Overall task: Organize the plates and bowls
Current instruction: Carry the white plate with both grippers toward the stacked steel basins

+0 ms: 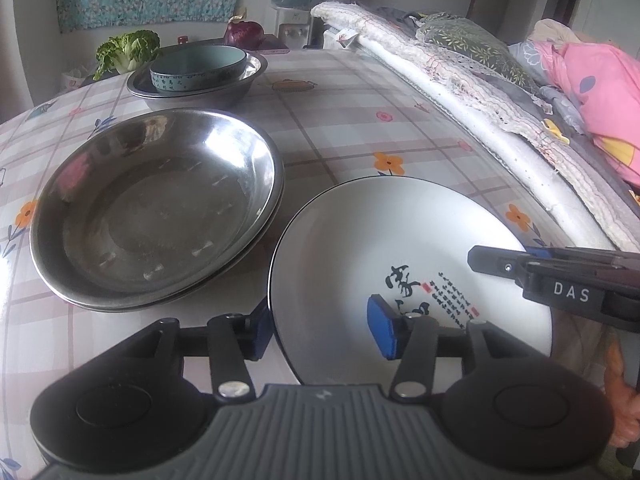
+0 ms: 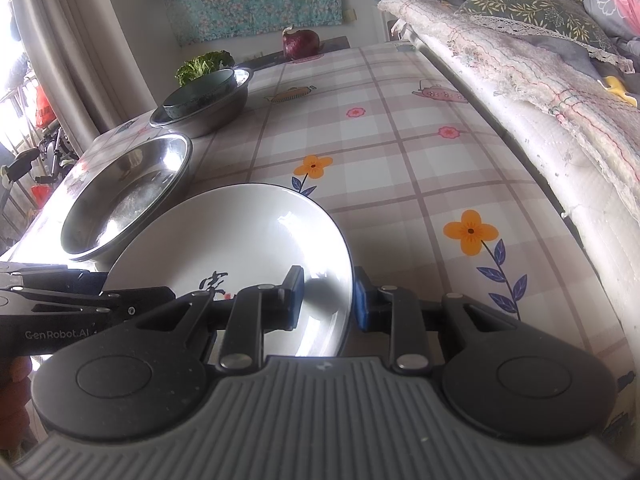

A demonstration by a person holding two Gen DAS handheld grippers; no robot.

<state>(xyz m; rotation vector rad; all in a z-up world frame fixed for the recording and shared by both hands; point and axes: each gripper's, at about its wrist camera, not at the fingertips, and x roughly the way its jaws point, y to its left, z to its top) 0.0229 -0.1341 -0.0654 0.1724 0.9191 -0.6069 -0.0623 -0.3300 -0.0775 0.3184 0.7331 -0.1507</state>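
Plate (image 1: 400, 240), white with black rim and printed calligraphy, nearest the cameras on the checked floral cloth of the worktop (image 2: 400, 152). Right hand-held gripper (image 2: 327, 300) straddles the plate's right rim, one blue pad inside the plate and the other outside, closed narrowly on it. Left hand-held gripper (image 1: 320, 332) straddles the near left rim with its jaws well apart, one blue pad (image 1: 382, 326) over the plate's inner face, the other outside the rim; neither visibly presses on it. Stacked steel dishes (image 1: 156, 208) lie just beside the plate, to its left. Farther back, a teal bowl (image 1: 198, 68) sits inside a steel basin (image 1: 224, 96). Beyond these, leafy greens (image 1: 128, 50) and a red onion (image 1: 243, 33) at the far edge. Bedding (image 2: 520, 60) lines the worktop's right side.
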